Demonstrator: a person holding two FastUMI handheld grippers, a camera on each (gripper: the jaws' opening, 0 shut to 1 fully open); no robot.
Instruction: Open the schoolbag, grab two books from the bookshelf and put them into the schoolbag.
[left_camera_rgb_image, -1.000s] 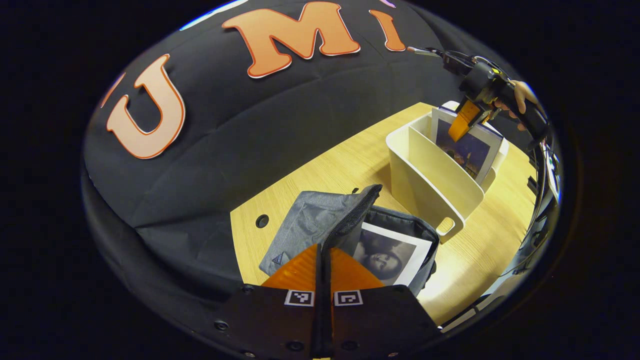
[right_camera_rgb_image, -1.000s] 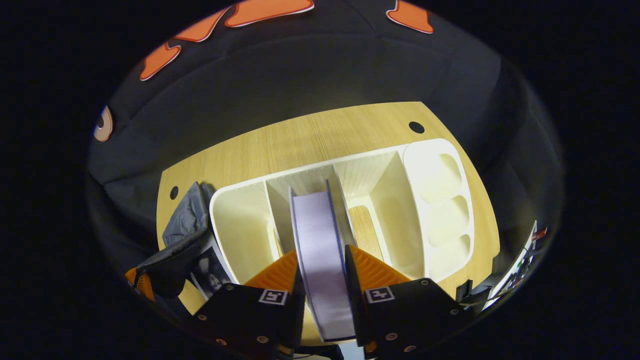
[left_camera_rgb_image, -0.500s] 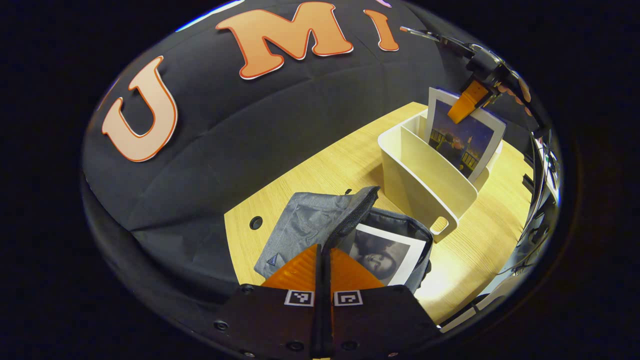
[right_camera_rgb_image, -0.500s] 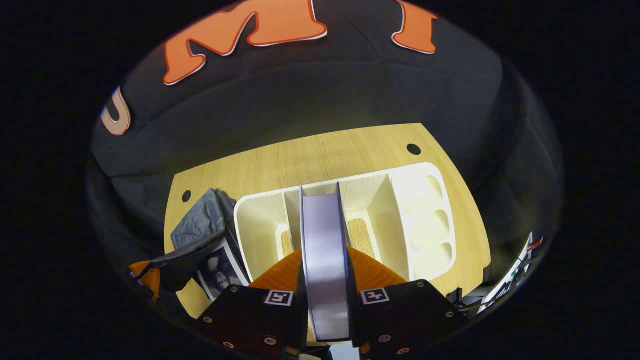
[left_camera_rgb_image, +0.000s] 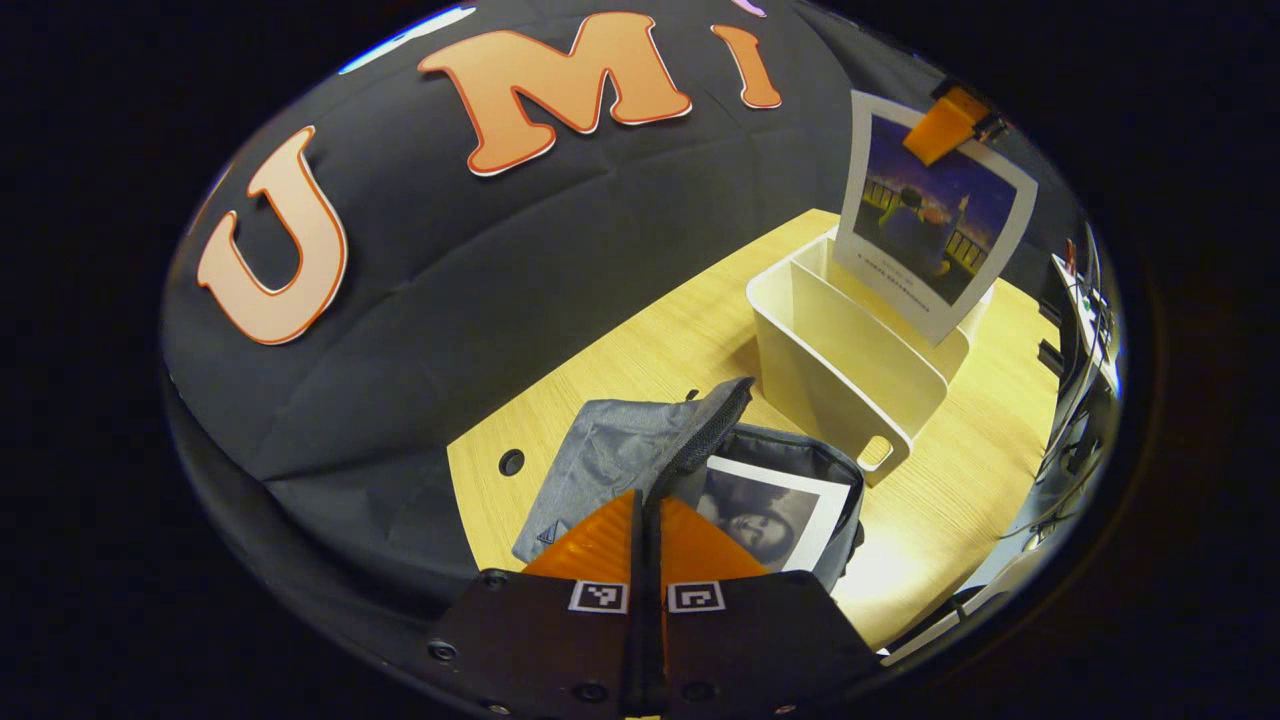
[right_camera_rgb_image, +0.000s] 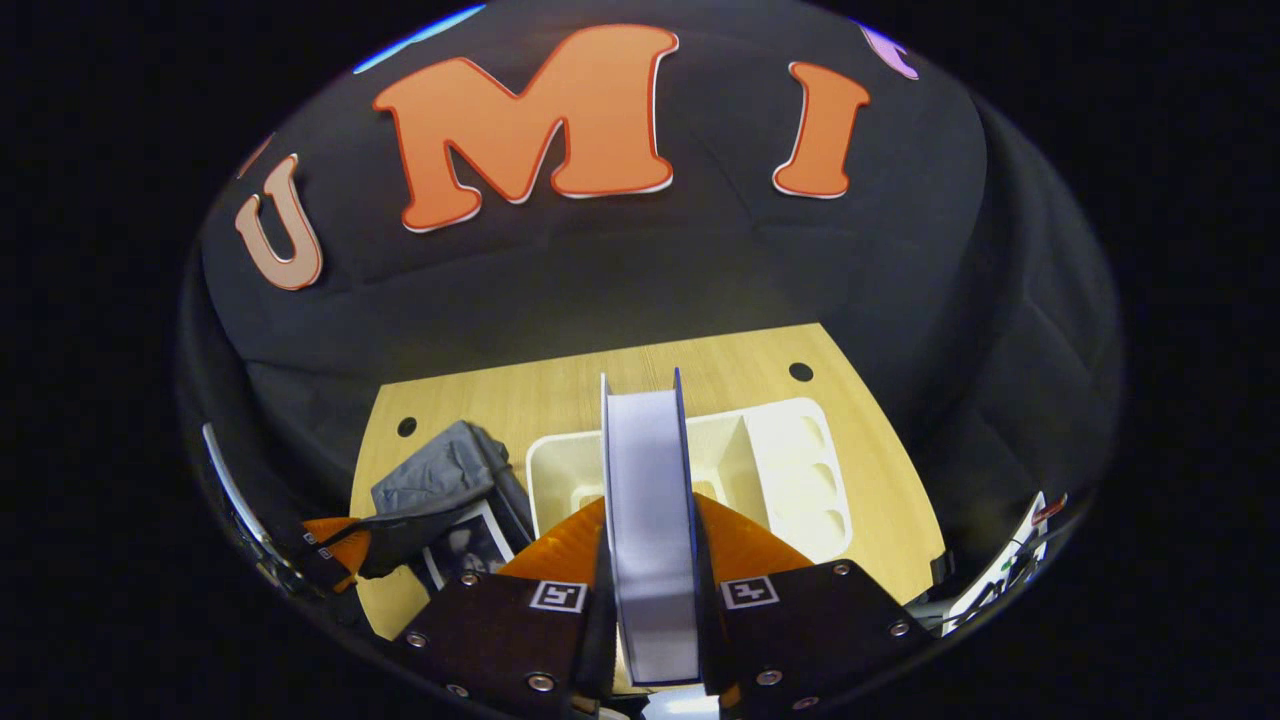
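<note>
The grey schoolbag (left_camera_rgb_image: 610, 455) lies open on the wooden table (left_camera_rgb_image: 690, 320). A black-and-white book (left_camera_rgb_image: 765, 515) rests inside it. My left gripper (left_camera_rgb_image: 640, 500) is shut on the bag's zipper flap (left_camera_rgb_image: 712, 418) and holds it up. My right gripper (left_camera_rgb_image: 945, 125) is shut on the top of a blue-covered book (left_camera_rgb_image: 925, 225), which hangs clear above the white bookshelf (left_camera_rgb_image: 830, 360). In the right gripper view the book's page edge (right_camera_rgb_image: 645, 450) stands between the fingers of my right gripper (right_camera_rgb_image: 650, 512), over the bookshelf (right_camera_rgb_image: 790, 470). The schoolbag (right_camera_rgb_image: 440, 485) and my left gripper (right_camera_rgb_image: 335, 535) are at lower left.
The table has round cable holes (left_camera_rgb_image: 511, 462) (right_camera_rgb_image: 800, 371). The bookshelf's visible compartments hold nothing. Cables and equipment (left_camera_rgb_image: 1085, 330) crowd the table's right side. Black cloth wall rises behind the table.
My right gripper has lifted the blue book straight up until it hangs clear above the bookshelf. The left gripper still holds the bag flap in about the same place.
</note>
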